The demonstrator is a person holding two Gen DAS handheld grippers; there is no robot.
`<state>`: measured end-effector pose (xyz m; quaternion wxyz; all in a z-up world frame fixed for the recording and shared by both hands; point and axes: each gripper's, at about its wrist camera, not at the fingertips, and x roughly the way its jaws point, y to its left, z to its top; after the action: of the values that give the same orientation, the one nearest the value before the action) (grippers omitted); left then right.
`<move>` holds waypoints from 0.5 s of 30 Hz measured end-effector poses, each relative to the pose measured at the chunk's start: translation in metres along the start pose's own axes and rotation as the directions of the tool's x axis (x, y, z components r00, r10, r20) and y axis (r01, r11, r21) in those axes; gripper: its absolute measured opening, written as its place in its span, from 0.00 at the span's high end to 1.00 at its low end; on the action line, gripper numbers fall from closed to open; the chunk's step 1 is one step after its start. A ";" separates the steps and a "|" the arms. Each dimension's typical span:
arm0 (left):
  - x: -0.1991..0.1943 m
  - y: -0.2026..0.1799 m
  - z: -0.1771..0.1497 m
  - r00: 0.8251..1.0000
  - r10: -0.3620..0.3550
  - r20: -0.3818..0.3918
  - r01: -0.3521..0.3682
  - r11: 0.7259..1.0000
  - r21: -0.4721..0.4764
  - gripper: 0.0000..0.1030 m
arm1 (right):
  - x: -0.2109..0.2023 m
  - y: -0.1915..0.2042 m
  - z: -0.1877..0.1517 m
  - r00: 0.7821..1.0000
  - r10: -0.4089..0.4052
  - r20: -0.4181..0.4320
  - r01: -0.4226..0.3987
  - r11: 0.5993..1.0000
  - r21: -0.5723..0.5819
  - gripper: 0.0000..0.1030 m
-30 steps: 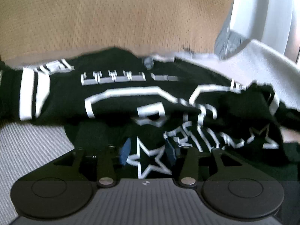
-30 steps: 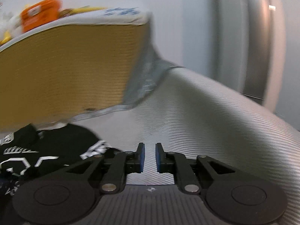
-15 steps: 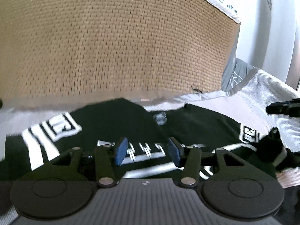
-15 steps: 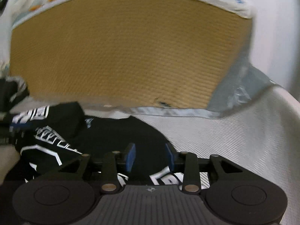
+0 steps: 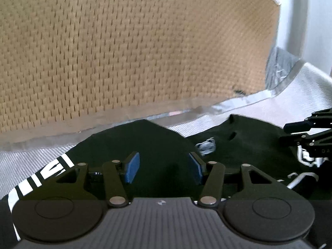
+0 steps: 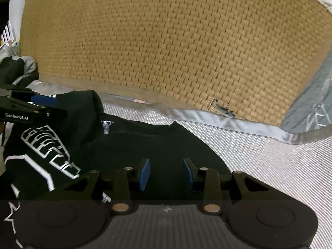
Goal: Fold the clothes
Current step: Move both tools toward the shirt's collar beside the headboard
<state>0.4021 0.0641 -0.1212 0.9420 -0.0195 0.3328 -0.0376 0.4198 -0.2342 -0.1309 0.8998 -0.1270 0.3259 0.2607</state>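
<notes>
Because the black T-shirt with white lettering [image 6: 128, 145] lies flat on the white woven bed sheet [image 6: 269, 155], you hold both grippers, left gripper [image 5: 164, 168] and right gripper [image 6: 166, 174], released over its far shoulders, their fingers having just opened, ready to pinch and fold.

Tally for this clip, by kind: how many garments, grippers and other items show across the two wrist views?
Black printed garment: 1
Grippers: 2, the left gripper and the right gripper, both open with nothing pinched between the pads
Tan woven mattress: 1
White textured sheet: 1
Total: 5
</notes>
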 end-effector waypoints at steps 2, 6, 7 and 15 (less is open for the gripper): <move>0.011 0.004 0.003 0.999 0.005 -0.035 -0.005 1.000 0.003 0.45 | 0.009 -0.004 0.006 1.000 0.001 0.003 -0.001 1.000 0.018 0.62; 0.033 0.004 0.004 0.994 0.017 -0.109 -0.011 0.998 0.060 0.45 | 0.028 -0.010 0.013 1.000 0.010 0.003 -0.011 0.999 0.031 0.62; 0.038 0.005 0.004 0.992 0.020 -0.121 -0.011 0.997 0.074 0.44 | 0.032 -0.011 0.015 1.000 0.014 0.001 -0.014 0.999 0.030 0.62; 0.046 0.010 -0.005 0.989 0.009 -0.149 0.013 0.990 0.143 0.46 | 0.043 -0.015 0.007 0.997 0.000 0.076 -0.009 0.992 0.124 0.62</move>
<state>0.4355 0.0701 -0.1545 0.9133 0.0511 0.3990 -0.0640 0.4599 -0.2276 -0.1530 0.9170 -0.0600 0.3076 0.2466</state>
